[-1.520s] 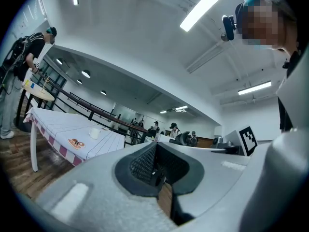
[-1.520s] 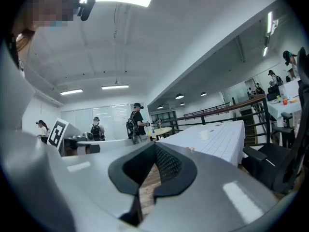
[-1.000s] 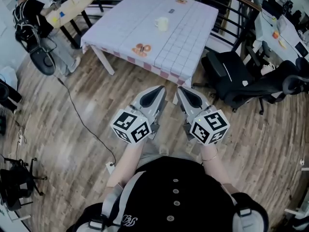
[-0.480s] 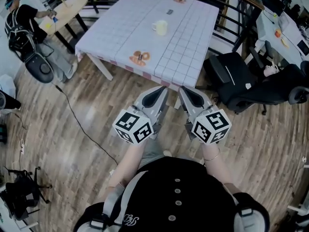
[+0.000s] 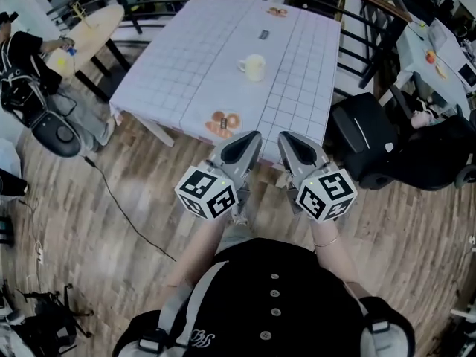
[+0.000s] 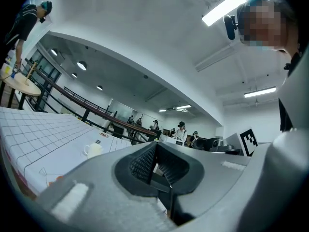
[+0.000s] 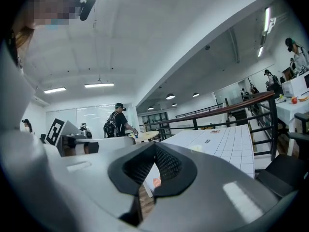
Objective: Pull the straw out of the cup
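A cream cup (image 5: 253, 67) with a handle stands near the middle of the table with the white checked cloth (image 5: 186, 65). I cannot make out a straw in it. The cup also shows small in the left gripper view (image 6: 92, 150) and in the right gripper view (image 7: 197, 148). My left gripper (image 5: 251, 137) and right gripper (image 5: 287, 137) are held side by side, level, with their tips at the table's near edge, far short of the cup. Both are shut and hold nothing; in each gripper view the pads (image 6: 145, 162) (image 7: 166, 164) meet.
Orange round things (image 5: 222, 123) lie on the cloth just ahead of the left gripper, a small dark object (image 5: 263, 34) lies beyond the cup. A black office chair (image 5: 364, 136) stands right of the table. A person (image 5: 22, 58) sits at a round table at far left. A cable (image 5: 126, 192) crosses the wooden floor.
Both grippers have moved forward together toward the table. Its near edge, well ahead of them a second ago, now lies at their tips. Both jaws stayed shut.
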`<state>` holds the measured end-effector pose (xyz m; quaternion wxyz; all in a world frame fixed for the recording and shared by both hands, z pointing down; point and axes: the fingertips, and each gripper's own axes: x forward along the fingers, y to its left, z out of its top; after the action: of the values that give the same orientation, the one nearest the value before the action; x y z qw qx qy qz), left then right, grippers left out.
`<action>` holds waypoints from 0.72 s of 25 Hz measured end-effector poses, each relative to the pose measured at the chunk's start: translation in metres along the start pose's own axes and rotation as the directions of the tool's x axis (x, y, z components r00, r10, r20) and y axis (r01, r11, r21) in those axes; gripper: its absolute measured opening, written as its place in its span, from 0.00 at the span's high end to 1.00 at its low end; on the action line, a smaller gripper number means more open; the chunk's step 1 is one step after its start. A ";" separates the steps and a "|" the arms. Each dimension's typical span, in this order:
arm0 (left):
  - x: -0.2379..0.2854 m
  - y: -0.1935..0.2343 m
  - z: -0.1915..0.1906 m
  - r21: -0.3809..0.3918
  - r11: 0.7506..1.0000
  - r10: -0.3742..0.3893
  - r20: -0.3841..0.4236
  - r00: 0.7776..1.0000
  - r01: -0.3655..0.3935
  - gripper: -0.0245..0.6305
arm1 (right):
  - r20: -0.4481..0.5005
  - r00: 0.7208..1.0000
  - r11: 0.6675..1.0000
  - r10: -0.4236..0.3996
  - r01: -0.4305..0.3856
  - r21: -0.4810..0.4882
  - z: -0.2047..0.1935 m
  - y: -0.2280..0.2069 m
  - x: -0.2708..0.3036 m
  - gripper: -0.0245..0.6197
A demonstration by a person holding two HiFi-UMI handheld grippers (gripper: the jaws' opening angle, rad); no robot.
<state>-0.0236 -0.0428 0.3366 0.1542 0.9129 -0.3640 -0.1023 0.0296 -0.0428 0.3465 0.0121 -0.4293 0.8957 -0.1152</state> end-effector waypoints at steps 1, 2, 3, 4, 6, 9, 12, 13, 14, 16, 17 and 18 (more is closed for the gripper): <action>0.000 0.007 0.011 -0.001 1.000 -0.016 -0.005 1.000 0.016 0.97 | 0.002 1.000 1.000 -0.016 0.016 -0.001 0.008 0.003 0.010 0.96; 0.001 0.014 0.022 0.004 0.999 -0.033 -0.012 0.999 0.033 0.97 | 0.007 0.999 1.000 -0.031 0.031 0.001 0.016 0.006 0.020 0.96; 0.003 0.021 0.035 0.013 0.999 -0.048 -0.019 0.999 0.048 0.97 | 0.016 0.999 0.999 -0.044 0.043 0.005 0.024 0.009 0.030 0.96; 0.006 0.029 0.046 0.021 0.998 -0.061 -0.023 0.998 0.061 0.97 | 0.025 0.998 0.999 -0.053 0.052 0.009 0.032 0.009 0.041 0.96; 0.013 0.048 0.058 0.022 0.997 -0.076 -0.018 0.997 0.077 0.97 | 0.034 0.997 0.998 -0.064 0.064 0.006 0.038 0.006 0.061 0.96; 0.013 0.080 0.050 0.012 0.996 -0.084 -0.009 0.996 0.084 0.97 | 0.035 0.997 0.997 -0.072 0.072 -0.004 0.023 0.003 0.087 0.96; 0.018 0.104 0.046 0.004 0.994 -0.107 -0.012 0.994 0.107 0.97 | 0.042 0.994 0.995 -0.099 0.099 -0.005 0.015 -0.003 0.107 0.96; 0.022 0.108 0.046 0.001 0.993 -0.118 -0.015 0.993 0.118 0.97 | 0.043 0.993 0.994 -0.111 0.111 -0.007 0.016 -0.006 0.112 0.96; 0.026 0.112 0.046 -0.001 0.992 -0.127 -0.020 0.992 0.127 0.97 | 0.042 0.992 0.993 -0.120 0.121 -0.008 0.016 -0.009 0.116 0.96; 0.032 0.120 0.046 -0.002 0.991 -0.137 -0.027 0.990 0.137 0.97 | 0.040 0.991 0.991 -0.130 0.131 -0.009 0.017 -0.014 0.125 0.96; 0.035 0.123 0.046 -0.003 0.990 -0.139 -0.028 0.990 0.139 0.97 | 0.040 0.990 0.991 -0.133 0.134 -0.008 0.017 -0.016 0.128 0.96; 0.038 0.127 0.046 -0.005 0.990 -0.140 -0.030 0.990 0.140 0.97 | 0.038 0.990 0.991 -0.136 0.137 -0.007 0.017 -0.018 0.131 0.96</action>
<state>-0.0906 -0.1660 0.3361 0.1536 0.9373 -0.2966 -0.0998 -0.0372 -0.1583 0.3443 0.0189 -0.4917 0.8644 -0.1036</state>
